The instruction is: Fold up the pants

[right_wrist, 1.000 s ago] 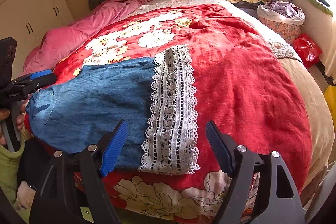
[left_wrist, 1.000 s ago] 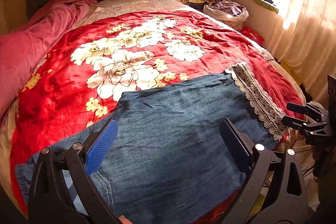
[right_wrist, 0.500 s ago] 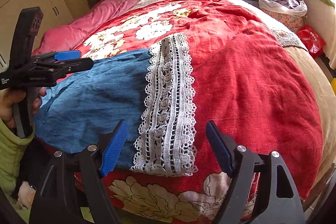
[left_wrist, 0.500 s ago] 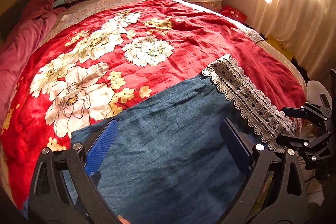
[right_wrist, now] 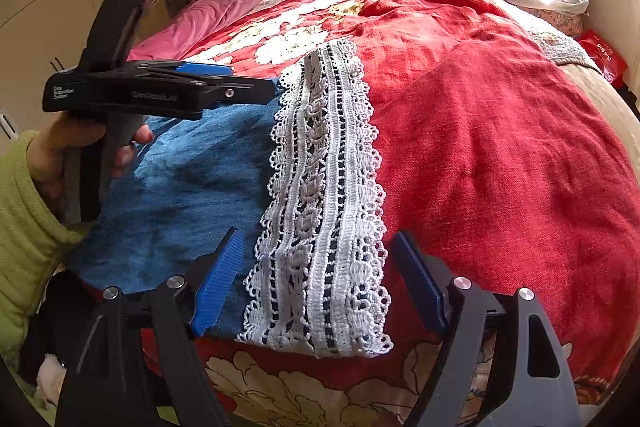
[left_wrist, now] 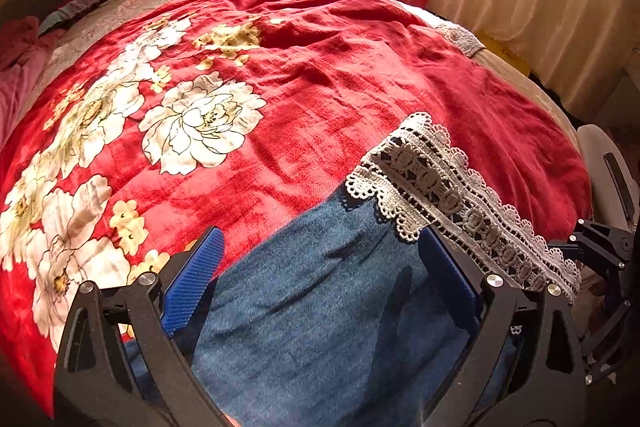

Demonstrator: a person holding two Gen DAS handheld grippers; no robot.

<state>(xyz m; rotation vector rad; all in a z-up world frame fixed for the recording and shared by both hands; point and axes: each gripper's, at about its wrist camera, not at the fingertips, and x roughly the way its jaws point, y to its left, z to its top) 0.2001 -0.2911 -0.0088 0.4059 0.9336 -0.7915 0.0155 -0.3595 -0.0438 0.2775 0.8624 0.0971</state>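
Blue denim pants [right_wrist: 180, 187] with a wide white crochet lace hem [right_wrist: 324, 211] are lying spread flat on the red floral blanket [right_wrist: 500, 147] covering the bed, probably laid out smooth so that a clean fold line can be made. In the right wrist view the lace hem is running from twelve o'clock down toward six, ending near the bed's front edge. The right gripper [right_wrist: 320, 291] is hovering just over that end, its jaws released and standing wide on either side of the lace with nothing pinched; this looks like lining up to take the hem. The left gripper [left_wrist: 324, 291], held in a hand [right_wrist: 80, 143] with a green sleeve [right_wrist: 24, 227], is pointing down over the denim, jaws also released and bare. In the left wrist view denim is filling the gap between its blue pads [left_wrist: 192, 283], the lace at about two o'clock. No fold appears begun yet.
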